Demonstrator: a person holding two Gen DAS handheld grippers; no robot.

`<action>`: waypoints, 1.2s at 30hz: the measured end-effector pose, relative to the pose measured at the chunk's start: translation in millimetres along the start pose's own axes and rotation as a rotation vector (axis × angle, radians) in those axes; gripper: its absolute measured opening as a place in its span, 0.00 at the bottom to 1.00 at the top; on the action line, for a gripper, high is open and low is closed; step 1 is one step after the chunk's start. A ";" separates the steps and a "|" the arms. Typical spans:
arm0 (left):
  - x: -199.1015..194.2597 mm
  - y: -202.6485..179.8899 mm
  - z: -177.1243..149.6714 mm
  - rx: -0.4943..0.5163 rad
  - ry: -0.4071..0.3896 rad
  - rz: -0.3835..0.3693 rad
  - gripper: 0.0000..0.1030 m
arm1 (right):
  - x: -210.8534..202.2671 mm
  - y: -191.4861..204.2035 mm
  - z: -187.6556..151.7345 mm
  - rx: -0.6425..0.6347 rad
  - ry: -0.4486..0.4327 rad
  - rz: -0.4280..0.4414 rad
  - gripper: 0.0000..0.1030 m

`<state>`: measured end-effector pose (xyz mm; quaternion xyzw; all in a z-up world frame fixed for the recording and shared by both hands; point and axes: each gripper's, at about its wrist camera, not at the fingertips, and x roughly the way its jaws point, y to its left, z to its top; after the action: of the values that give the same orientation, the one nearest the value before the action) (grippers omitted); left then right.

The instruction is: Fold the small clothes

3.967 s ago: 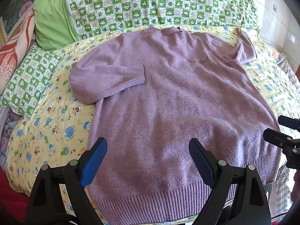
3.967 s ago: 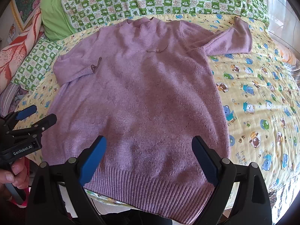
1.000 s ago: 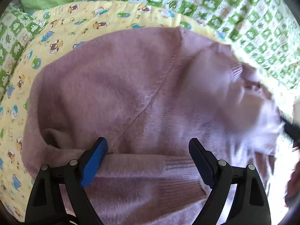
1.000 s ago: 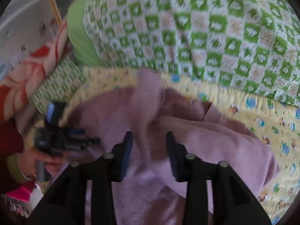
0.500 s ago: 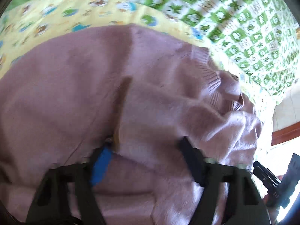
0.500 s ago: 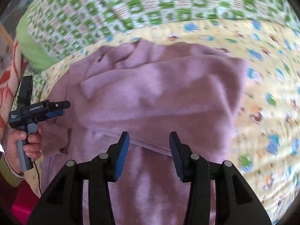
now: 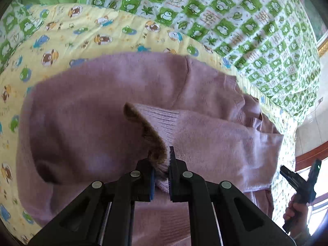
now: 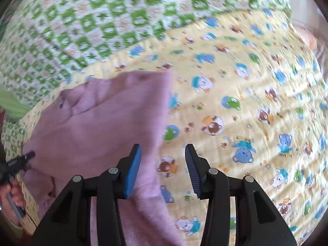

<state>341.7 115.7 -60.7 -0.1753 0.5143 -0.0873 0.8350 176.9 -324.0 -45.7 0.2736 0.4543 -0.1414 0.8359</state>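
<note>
Left hand-held gripper (image 7: 161, 171) clamped on ribbed cuff (image 7: 162, 121) at 6 o'clock. Sweater (image 7: 86, 119) judged soft, light, floppy; cuff firmest hold. Right hand-held gripper (image 8: 163, 170) apart, empty, beside sweater edge.

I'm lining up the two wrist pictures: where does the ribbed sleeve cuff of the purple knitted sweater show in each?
Left wrist: ribbed sleeve cuff at centre, pinched by the left hand-held gripper.
Right wrist: cuff not visible; only the purple knitted sweater body at left.
Shared landmark: yellow cartoon-animal quilt.
</note>
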 end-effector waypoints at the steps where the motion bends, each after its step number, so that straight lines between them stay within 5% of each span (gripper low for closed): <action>1: 0.7 -3.2 -2.3 0.005 0.001 0.000 0.08 | 6.1 -1.2 2.2 0.015 0.013 0.007 0.44; 3: 4.7 -9.4 -5.4 0.007 0.008 -0.002 0.08 | 16.2 -4.3 5.2 0.033 0.033 0.010 0.48; 5: 7.5 -12.0 -6.1 0.009 0.013 0.008 0.08 | 28.0 -4.3 7.9 0.056 0.059 0.024 0.62; 9: 10.1 -1.0 -6.7 -0.003 0.026 0.016 0.08 | 56.7 7.6 8.6 0.046 0.112 0.084 0.62; 10: 7.8 0.6 -7.0 -0.008 0.030 0.014 0.08 | 61.6 12.3 7.2 0.030 0.121 0.089 0.59; 11: 7.9 0.4 -7.0 -0.014 0.034 0.007 0.08 | 62.9 15.2 8.5 0.001 0.121 0.094 0.21; 12: 8.7 -3.2 -7.4 -0.022 0.038 -0.014 0.08 | 62.5 14.2 12.9 -0.013 0.133 0.109 0.08; 15: 15.7 -27.0 -11.6 0.021 0.057 -0.053 0.08 | 44.9 -1.5 31.6 -0.036 0.095 0.088 0.07; 19: 30.5 -46.2 -20.3 0.084 0.075 -0.010 0.08 | 45.0 -23.9 49.4 -0.052 0.108 0.071 0.07; 25: 37.4 -17.1 -25.4 0.031 0.116 -0.004 0.09 | 62.0 -18.5 38.4 -0.082 0.118 0.041 0.08; 32: -14.9 -23.9 -35.1 0.078 0.073 0.003 0.22 | 32.5 -12.9 30.8 -0.046 0.066 0.029 0.18; 36: -45.9 -33.5 -58.5 0.129 0.046 -0.017 0.62 | 3.2 -4.4 15.0 -0.036 0.034 0.094 0.20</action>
<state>269.9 87.8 -33.9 -0.1233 0.5250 -0.1315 0.8318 186.7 -336.4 -43.2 0.2821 0.4575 -0.0889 0.8386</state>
